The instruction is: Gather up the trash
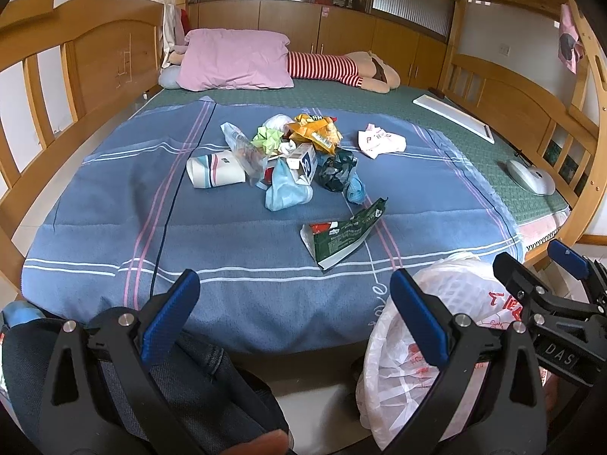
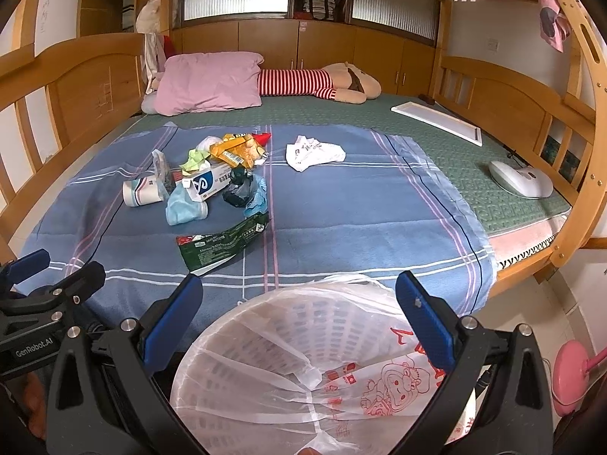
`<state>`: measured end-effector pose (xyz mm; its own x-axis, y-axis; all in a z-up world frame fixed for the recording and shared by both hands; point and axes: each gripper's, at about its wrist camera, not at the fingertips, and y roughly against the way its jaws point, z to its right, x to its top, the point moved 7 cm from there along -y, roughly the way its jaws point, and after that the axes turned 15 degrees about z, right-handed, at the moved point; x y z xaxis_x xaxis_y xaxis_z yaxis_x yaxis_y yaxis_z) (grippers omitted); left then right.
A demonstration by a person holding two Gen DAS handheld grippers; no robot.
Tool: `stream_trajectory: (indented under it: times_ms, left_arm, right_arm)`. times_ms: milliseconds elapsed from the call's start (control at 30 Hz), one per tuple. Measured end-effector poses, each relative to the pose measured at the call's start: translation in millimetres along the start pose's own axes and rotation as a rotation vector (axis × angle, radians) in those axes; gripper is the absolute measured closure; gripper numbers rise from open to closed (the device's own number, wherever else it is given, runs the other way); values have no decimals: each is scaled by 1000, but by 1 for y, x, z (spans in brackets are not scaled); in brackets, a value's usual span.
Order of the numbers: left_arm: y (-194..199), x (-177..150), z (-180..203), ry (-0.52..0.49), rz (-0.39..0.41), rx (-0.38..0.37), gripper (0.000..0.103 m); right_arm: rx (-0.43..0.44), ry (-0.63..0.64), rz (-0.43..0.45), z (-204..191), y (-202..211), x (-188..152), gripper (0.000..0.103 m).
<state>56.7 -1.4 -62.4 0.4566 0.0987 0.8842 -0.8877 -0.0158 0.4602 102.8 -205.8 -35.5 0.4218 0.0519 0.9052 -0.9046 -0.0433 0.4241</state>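
Note:
A pile of trash (image 1: 288, 155) lies on the blue blanket (image 1: 114, 227) in the middle of the bed: a paper cup (image 1: 214, 171), a toothpaste box (image 2: 212, 184), orange snack wrappers (image 1: 315, 131), blue masks and dark bags. A green snack packet (image 1: 343, 236) lies nearer the front edge, also in the right wrist view (image 2: 224, 244). A crumpled white bag (image 2: 315, 153) lies apart. My left gripper (image 1: 294, 303) is open and empty below the bed edge. My right gripper (image 2: 297, 305) is open above a bin lined with a white plastic bag (image 2: 288, 364).
A pink pillow (image 1: 235, 58) and a striped plush toy (image 1: 341, 70) lie at the head of the bed. A white board (image 1: 453, 115) and a grey device (image 1: 531, 176) sit on the green mat at the right. Wooden rails (image 1: 41, 87) enclose the bed.

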Motion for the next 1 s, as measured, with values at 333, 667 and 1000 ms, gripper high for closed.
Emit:
stream_trajectory:
  times_ms: [333, 667, 1000]
  left_arm:
    - [-1, 0, -1, 0, -3, -1, 3]
    - [-1, -2, 0, -1, -7, -1, 3]
    - [-2, -3, 0, 1, -11, -2, 3]
  right_arm:
    - [2, -1, -5, -2, -1, -3, 3]
    - [4, -7, -13, -1, -3, -6, 3]
    - [4, -11, -16, -1, -3, -8, 3]
